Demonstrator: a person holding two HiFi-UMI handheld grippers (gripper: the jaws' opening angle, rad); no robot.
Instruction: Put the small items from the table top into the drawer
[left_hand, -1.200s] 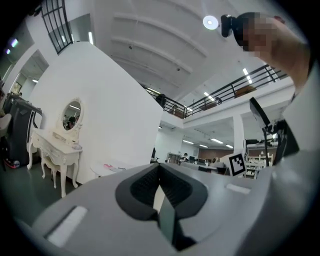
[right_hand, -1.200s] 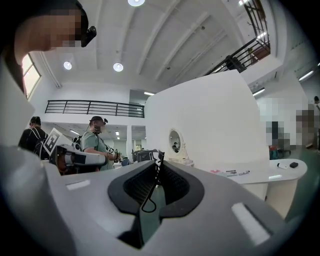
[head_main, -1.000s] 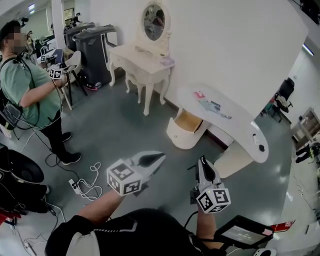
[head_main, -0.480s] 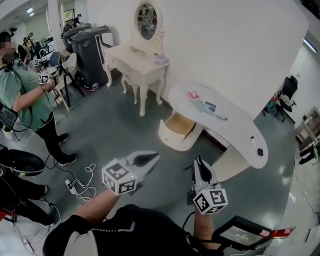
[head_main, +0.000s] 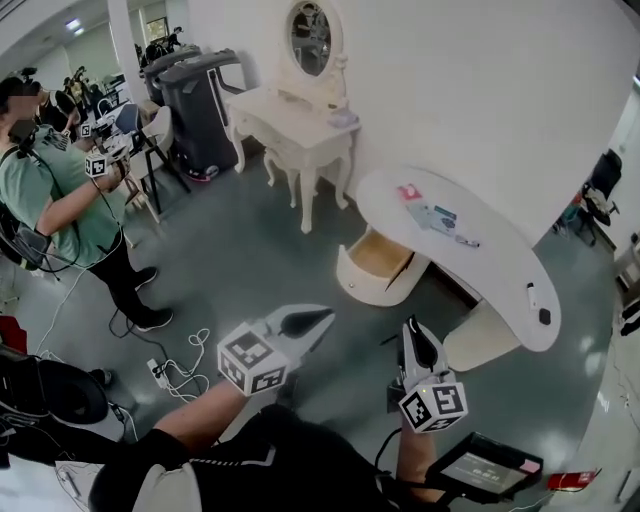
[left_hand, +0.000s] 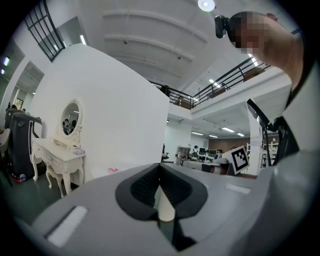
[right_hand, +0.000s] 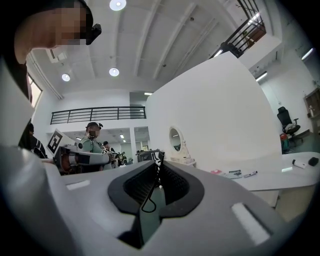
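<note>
Head view, looking steeply down. Two grippers are held over the grey floor, well short of the furniture: the left gripper (head_main: 326, 314) and the right gripper (head_main: 412, 323). Each carries one marker cube. In the left gripper view the two jaws meet at their tips, with nothing between them. In the right gripper view the jaws likewise stand together, with only a thin dark wire loop showing in the slit. One curved white table (head_main: 495, 262) stands against the wall. Its one drawer (head_main: 378, 262) is pulled open below the left end and looks bare inside.

On the table top lie the small items:
- one pink piece (head_main: 405, 190)
- a cluster of bluish flat pieces (head_main: 436, 216), number unclear
- one pen (head_main: 467, 241)
- one white stick (head_main: 530, 293)
- one black piece (head_main: 543, 316)

Behind stands one dressing table (head_main: 300, 120) with one oval mirror (head_main: 310, 40). One person in green (head_main: 60, 195) stands at the left.
</note>
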